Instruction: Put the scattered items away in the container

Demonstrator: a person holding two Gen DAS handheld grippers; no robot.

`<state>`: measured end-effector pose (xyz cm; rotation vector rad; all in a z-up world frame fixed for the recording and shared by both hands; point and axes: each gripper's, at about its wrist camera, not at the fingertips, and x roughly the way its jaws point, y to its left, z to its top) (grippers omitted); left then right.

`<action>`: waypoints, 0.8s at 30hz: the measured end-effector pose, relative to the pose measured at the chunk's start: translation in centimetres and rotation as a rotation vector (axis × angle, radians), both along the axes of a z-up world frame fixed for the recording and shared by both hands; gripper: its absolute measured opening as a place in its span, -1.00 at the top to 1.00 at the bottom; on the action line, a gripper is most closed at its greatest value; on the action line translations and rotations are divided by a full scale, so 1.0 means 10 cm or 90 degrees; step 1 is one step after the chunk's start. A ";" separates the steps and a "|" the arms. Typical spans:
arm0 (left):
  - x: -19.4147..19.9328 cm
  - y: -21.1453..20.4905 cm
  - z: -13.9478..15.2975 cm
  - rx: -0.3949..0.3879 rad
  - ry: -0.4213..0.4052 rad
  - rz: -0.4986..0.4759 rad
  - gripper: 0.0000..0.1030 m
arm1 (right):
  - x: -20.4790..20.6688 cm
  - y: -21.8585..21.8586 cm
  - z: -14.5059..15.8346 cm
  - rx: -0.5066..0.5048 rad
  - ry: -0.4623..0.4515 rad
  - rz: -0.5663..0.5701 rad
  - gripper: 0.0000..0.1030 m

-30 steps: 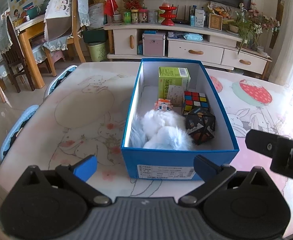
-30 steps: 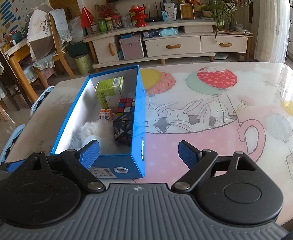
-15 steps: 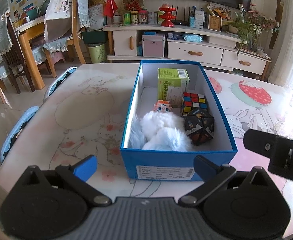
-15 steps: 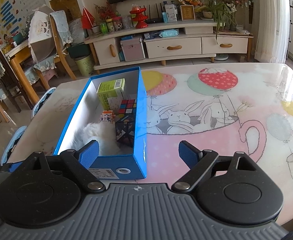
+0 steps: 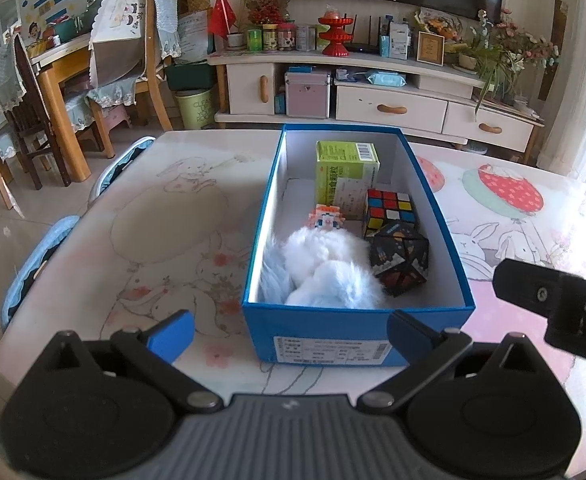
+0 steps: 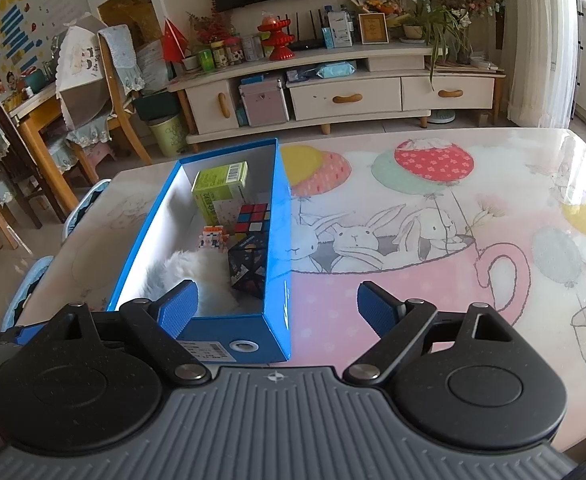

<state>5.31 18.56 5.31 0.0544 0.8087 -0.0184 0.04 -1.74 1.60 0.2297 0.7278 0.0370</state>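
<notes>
A blue shoebox [image 5: 357,336] [image 6: 277,240] sits on the table and holds several items: a green carton [image 5: 347,168] [image 6: 221,186], a colour cube [image 5: 391,210] [image 6: 255,218], a black patterned cube [image 5: 399,264] [image 6: 249,268], a small brick figure [image 5: 327,216] [image 6: 213,238] and a white fluffy toy [image 5: 329,268] [image 6: 201,272]. My left gripper [image 5: 289,336] is open just in front of the box's near end, holding nothing. My right gripper [image 6: 279,306] is open and empty at the box's near right corner; its body [image 5: 557,304] shows in the left wrist view.
The table [image 6: 413,240] wears a cloth printed with rabbits and balloons. Blue-cushioned chairs [image 5: 37,260] stand at its left edge. Beyond are a TV cabinet [image 5: 373,96], a bin [image 5: 193,108] and a wooden dining table with chairs [image 5: 53,80].
Both views have drifted slightly; the box sits a little further from the grippers. Both grippers stay open and the items in the box have not moved.
</notes>
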 end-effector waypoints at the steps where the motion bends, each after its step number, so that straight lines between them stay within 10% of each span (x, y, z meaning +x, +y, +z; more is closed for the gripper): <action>1: 0.00 0.00 0.00 0.000 0.000 0.000 -0.99 | 0.00 0.00 0.00 -0.001 -0.001 0.001 -1.00; 24: -0.01 0.00 -0.01 0.003 -0.001 0.001 -0.99 | -0.01 -0.01 0.01 0.001 -0.004 0.004 -1.00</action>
